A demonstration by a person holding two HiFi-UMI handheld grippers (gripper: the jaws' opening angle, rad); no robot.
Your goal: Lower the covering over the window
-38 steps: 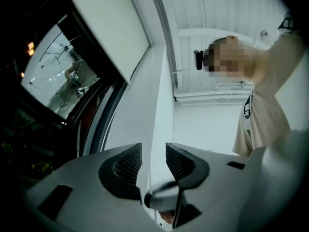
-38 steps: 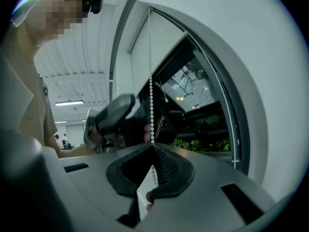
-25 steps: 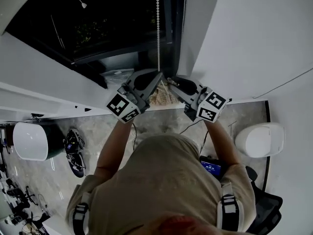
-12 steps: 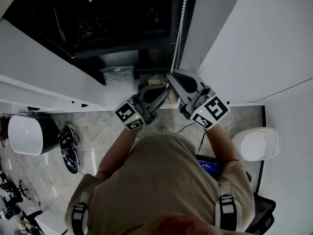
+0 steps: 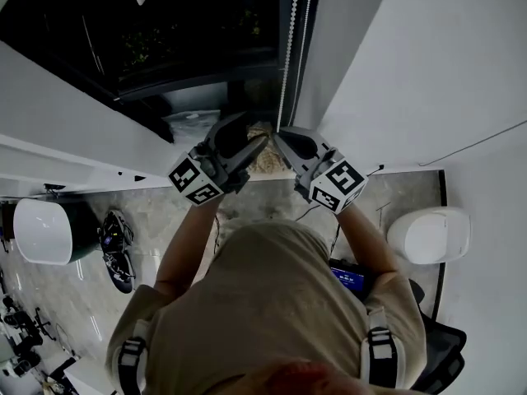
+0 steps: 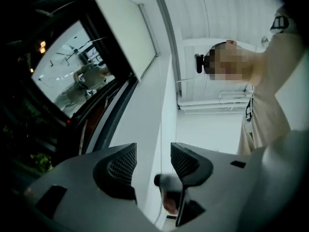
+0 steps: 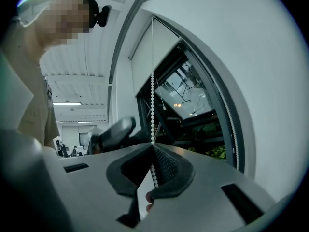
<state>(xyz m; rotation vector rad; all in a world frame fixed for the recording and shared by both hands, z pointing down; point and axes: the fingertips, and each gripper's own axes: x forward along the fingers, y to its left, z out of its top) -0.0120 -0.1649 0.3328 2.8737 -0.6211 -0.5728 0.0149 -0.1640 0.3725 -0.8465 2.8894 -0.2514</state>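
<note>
Dim, vignetted fisheye views; blurred foreground

A beige short-sleeved shirt point(image 5: 272, 303) is seen filling the lower middle of the head view, and dark shoulder straps point(image 5: 377, 354) with pale buckles are picked out near its bottom corners. Higher up, the left gripper point(image 5: 251, 130) and right gripper point(image 5: 280, 136) are shown in matte grey, each backed by a black-and-white marker cube point(image 5: 195, 181). Black ribbed pads point(image 6: 121, 162) are made out on the jaws.

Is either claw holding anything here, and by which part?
Right claw is shut on the bead chain, pinching one hanging strand partway down. Left claw has just opened, nothing between its jaws.
</note>
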